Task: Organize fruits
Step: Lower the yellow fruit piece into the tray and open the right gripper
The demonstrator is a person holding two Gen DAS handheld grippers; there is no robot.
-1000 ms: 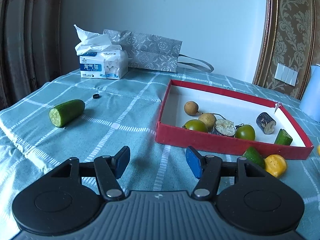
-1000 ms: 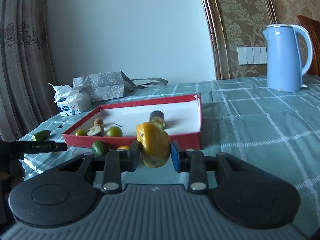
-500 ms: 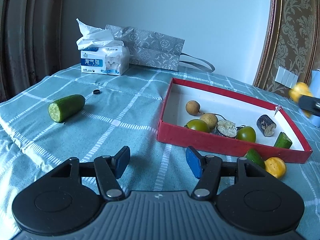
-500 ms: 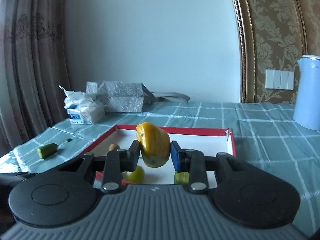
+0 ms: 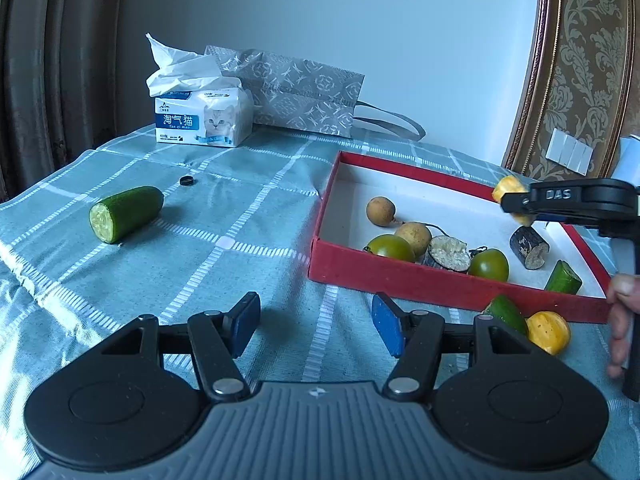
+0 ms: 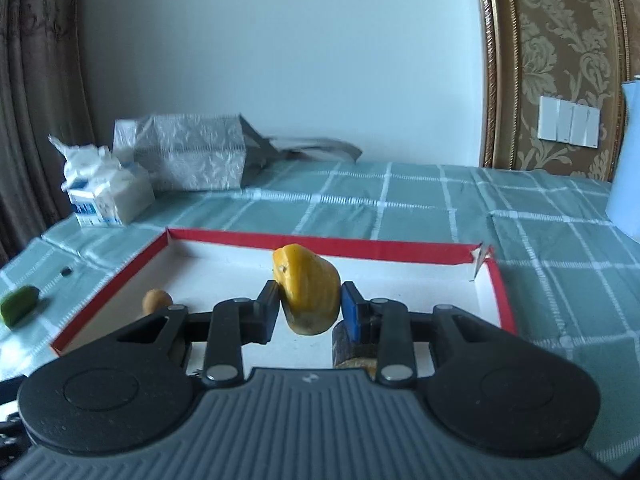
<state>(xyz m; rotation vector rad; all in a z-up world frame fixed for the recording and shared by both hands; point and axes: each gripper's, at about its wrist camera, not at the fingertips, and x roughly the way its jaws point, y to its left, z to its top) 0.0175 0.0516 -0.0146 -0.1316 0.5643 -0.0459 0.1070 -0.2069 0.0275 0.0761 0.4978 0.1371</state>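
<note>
1. Carrying the yellow fruit piece (image 6: pixel 307 292) over the red tray (image 6: pixel 360 245); next I judge it wants lowering onto bare white floor, clear of the dark chunk (image 6: pixel 344 344).
2. My right hand-held gripper (image 6: pixel 308 308) is clenched on it; my left hand-held gripper (image 5: pixel 314 326) hangs half-open, empty, above the table (image 5: pixel 200 248).

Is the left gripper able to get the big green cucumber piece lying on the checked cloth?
Probably yes. The left gripper is open and holds nothing, and the big green cucumber piece lies alone on the teal checked tablecloth, ahead and to its left, with only bare cloth between them.
</note>
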